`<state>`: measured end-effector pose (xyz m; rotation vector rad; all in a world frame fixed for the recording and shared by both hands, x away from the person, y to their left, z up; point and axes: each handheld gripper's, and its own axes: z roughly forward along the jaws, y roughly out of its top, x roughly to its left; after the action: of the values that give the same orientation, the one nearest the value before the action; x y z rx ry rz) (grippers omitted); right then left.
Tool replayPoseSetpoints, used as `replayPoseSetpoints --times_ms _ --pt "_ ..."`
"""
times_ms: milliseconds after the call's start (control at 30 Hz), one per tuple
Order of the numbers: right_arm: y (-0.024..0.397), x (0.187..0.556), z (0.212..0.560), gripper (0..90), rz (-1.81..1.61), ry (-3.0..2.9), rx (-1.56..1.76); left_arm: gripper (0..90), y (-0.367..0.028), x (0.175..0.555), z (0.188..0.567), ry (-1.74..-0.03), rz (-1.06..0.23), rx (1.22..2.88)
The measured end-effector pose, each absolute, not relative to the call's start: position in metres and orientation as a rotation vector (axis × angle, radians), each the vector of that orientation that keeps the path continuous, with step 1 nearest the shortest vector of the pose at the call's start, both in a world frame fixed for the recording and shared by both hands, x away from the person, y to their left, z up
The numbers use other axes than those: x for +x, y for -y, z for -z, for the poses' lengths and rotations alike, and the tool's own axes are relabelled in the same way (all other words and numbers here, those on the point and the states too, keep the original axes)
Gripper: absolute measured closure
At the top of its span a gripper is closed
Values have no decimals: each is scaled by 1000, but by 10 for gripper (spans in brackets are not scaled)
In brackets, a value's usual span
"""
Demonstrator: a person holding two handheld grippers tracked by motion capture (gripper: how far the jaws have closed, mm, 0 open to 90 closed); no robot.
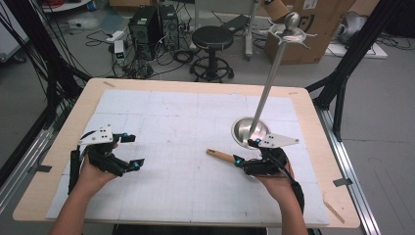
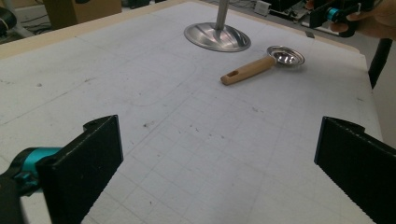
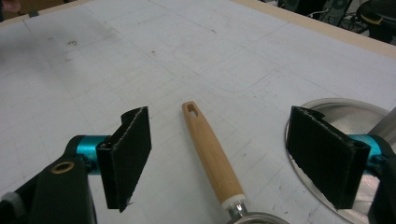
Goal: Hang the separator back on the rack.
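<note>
**Wooden-Handled Scoop Lies Free Between Wide Jaws**

While the right gripper (image 1: 247, 152) hangs low over the white gridded mat (image 1: 171, 122), its 2 black jaws stand wide apart — released, gripping nothing. In the right gripper view the wooden handle (image 3: 211, 154) of the small metal scoop (image 2: 261, 64) runs up the middle of the gap, clear of both pads (image 3: 130, 154), with its slotted end pointing away from the camera. The scoop lies flat on the mat, its shallow steel bowl (image 2: 288, 57) nearest the person's right hand (image 1: 276, 183) (the bowl is largely hidden under the gripper in the high view, where the handle juts out to the left).

Just beside the scoop, on the far side, sits the round steel base (image 1: 242, 131) of a stand — its slim metal pole (image 1: 269, 81) rises tilted in the high view to a ball-topped hook piece. Whether scoop and base touch I cannot tell; in the left gripper view they look slightly apart.

Well away at the mat's left, the left gripper (image 1: 132, 152) is held just above the surface, its jaws likewise wide and empty, aimed across the mat toward the scoop.
</note>
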<state>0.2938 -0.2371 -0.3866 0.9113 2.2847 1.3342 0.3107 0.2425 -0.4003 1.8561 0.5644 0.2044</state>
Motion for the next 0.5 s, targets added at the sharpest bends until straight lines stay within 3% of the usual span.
replayPoseSetpoints --times_ms 500 --pt "232 303 385 233 -1216 -2380 902 16 -242 311 402 -572 -210 1874"
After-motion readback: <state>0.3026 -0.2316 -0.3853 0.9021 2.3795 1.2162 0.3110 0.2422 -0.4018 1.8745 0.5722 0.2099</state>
